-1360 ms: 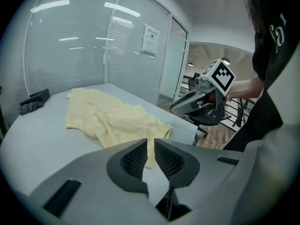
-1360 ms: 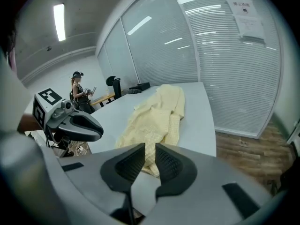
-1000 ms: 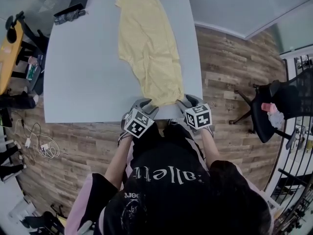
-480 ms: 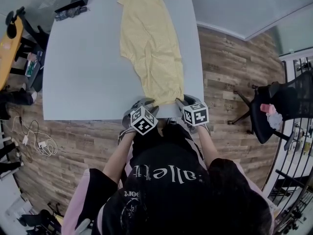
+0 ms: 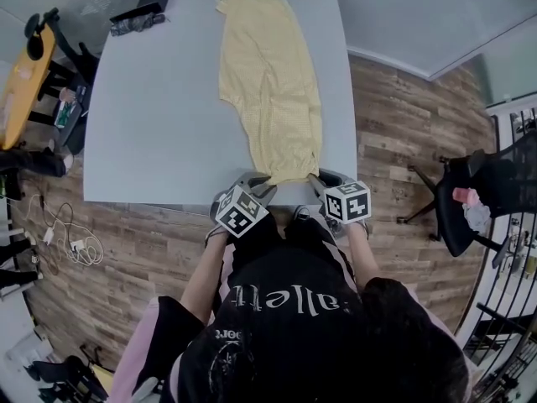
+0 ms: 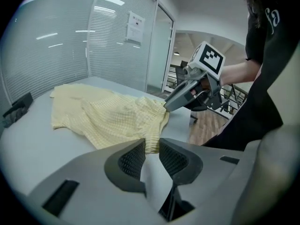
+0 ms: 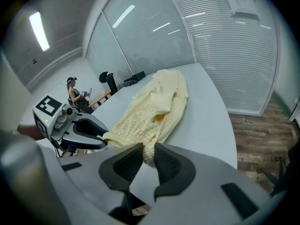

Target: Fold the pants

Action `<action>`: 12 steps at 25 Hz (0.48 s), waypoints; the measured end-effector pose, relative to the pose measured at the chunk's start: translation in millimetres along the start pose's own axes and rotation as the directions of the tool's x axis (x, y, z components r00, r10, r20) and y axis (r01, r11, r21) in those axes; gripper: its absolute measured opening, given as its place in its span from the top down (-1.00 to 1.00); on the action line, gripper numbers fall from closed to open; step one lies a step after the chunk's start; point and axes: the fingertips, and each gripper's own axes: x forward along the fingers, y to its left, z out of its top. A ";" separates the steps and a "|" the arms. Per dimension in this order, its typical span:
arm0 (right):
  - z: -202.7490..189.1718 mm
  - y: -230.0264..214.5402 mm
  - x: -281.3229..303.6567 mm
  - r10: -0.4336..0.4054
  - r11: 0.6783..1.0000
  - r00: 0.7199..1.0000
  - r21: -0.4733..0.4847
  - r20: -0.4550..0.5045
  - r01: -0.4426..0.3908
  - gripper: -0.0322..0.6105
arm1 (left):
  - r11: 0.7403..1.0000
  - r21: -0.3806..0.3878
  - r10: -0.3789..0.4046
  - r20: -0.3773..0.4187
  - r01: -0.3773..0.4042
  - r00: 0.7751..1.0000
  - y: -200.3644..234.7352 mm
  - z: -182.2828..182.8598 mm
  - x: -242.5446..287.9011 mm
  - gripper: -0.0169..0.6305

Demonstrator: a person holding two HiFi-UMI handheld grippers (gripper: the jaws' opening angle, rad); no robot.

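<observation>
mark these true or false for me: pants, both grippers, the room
1. Yellow pants lie on a grey table. True.
2. The left hand-held gripper has nothing between its jaws. False: its jaws have just been closing and now pinch the pants' near edge.
3. The right hand-held gripper holds that same near end. True: its jaws have just been closing too, with cloth between them.
4. The pants are folded into a small square. False: they lie stretched out along the table.
5. A black chair stands on the wood floor to the right. True.
</observation>
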 end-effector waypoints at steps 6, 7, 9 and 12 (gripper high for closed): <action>24.2 16.4 -18.7 0.054 0.999 0.996 0.002 0.075 -0.054 0.64 | 0.998 -0.053 0.051 0.139 -0.044 0.989 5.7 29.9 -37.0 0.62; 28.9 20.0 -21.2 0.064 0.998 0.995 -0.006 0.081 -0.063 0.64 | 0.997 -0.064 0.061 0.160 -0.051 0.985 6.9 35.2 -43.5 0.62; 39.0 28.0 -27.0 0.084 0.996 0.992 -0.017 0.093 -0.083 0.64 | 0.995 -0.079 0.082 0.202 -0.068 0.976 9.6 47.0 -56.4 0.62; 55.1 39.6 -38.6 0.110 0.994 0.986 -0.033 0.121 -0.107 0.65 | 0.992 -0.080 0.113 0.267 -0.095 0.957 11.8 67.9 -74.8 0.62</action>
